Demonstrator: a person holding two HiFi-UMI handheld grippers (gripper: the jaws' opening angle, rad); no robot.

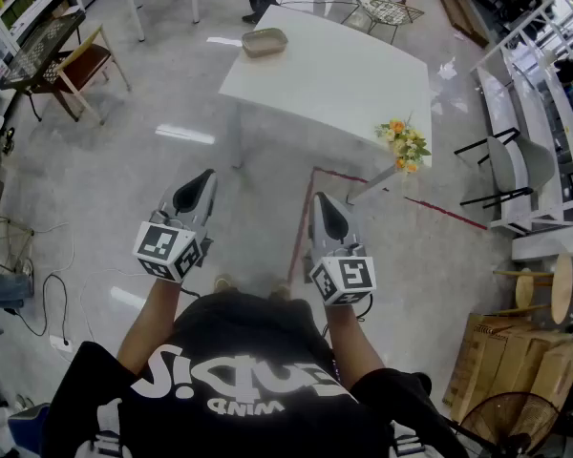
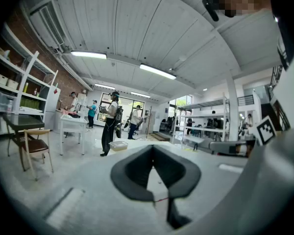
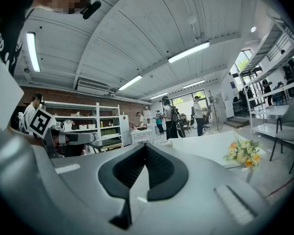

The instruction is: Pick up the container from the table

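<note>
With the left hand-held gripper (image 1: pixel 202 181) and right hand-held gripper (image 1: pixel 325 206) both pressed together, empty and well apart from the container (image 1: pixel 265 41) at 12 o'clock on the surface (image 1: pixel 344 84), arriving unopened could shove it off the far corner.

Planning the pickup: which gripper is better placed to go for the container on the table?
Probably left: the container sits at the table's far left corner, closer to the left gripper than the right gripper. Both shut.

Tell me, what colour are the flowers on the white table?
Orange, yellow and white flowers, with green leaves; best seen in the right gripper view.
</note>
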